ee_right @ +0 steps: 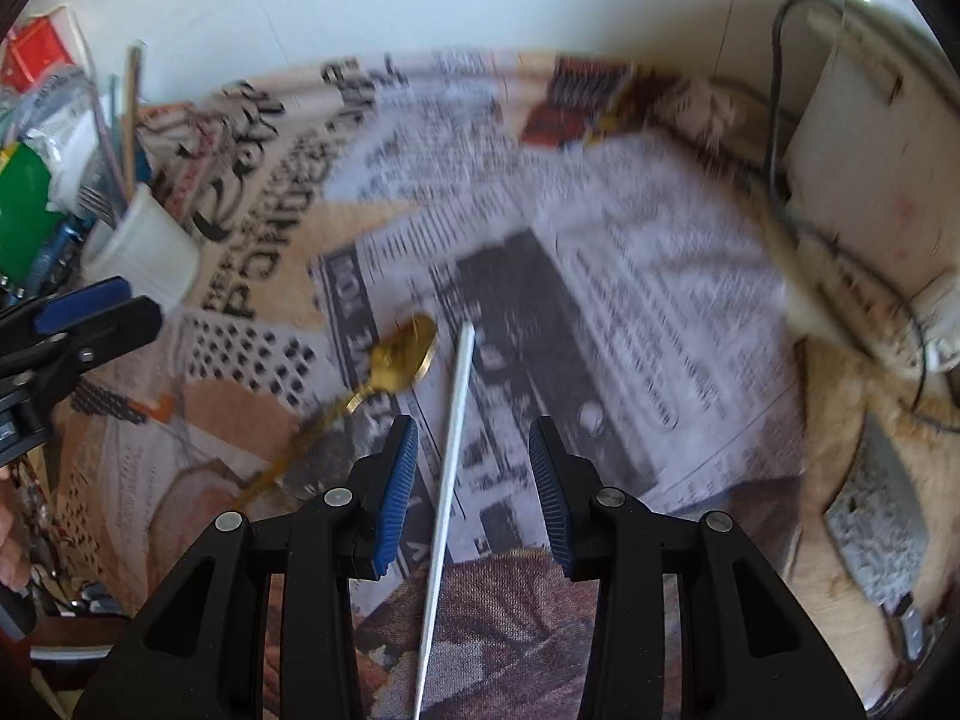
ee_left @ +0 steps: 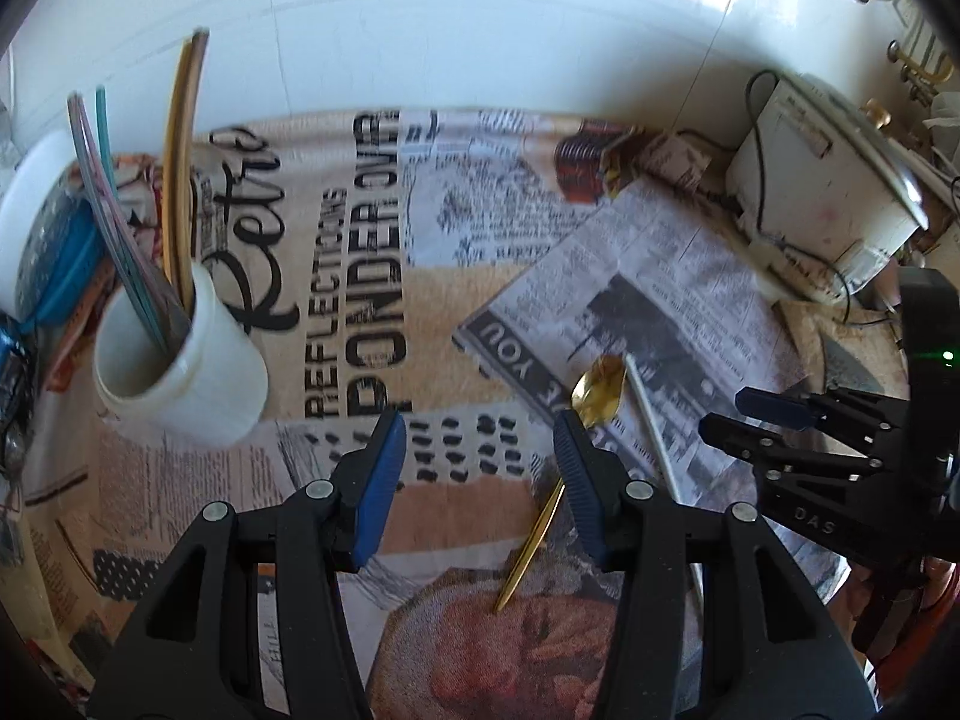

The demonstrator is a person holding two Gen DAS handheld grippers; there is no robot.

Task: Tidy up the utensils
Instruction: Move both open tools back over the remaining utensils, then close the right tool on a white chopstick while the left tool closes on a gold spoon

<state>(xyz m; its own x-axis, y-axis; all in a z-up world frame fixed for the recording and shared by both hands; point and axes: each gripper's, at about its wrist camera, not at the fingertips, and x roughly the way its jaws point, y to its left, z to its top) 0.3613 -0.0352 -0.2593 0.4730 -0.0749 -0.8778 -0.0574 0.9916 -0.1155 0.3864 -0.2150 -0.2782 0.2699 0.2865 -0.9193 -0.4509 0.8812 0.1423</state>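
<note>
Both views look forward and down from close above the newsprint-patterned surface (ee_left: 372, 276), toward a white wall across the top of each frame. The left wrist view has its own tool (ee_left: 480, 450) at lower centre and the right tool (ee_left: 774, 414) at its right edge. The right wrist view has its own tool (ee_right: 474, 462) at lower centre and the left tool (ee_right: 90, 306) at its left edge. Both share the gold spoon (ee_left: 600, 384), the white stick (ee_left: 654, 426), the white cup (ee_left: 180, 372) at left and the white box (ee_left: 822, 180) at upper right.

Newsprint tablecloth (ee_left: 420, 276) bears spoon (ee_left: 597, 390), stick (ee_right: 450, 450), cup (ee_left: 186, 372)
</note>
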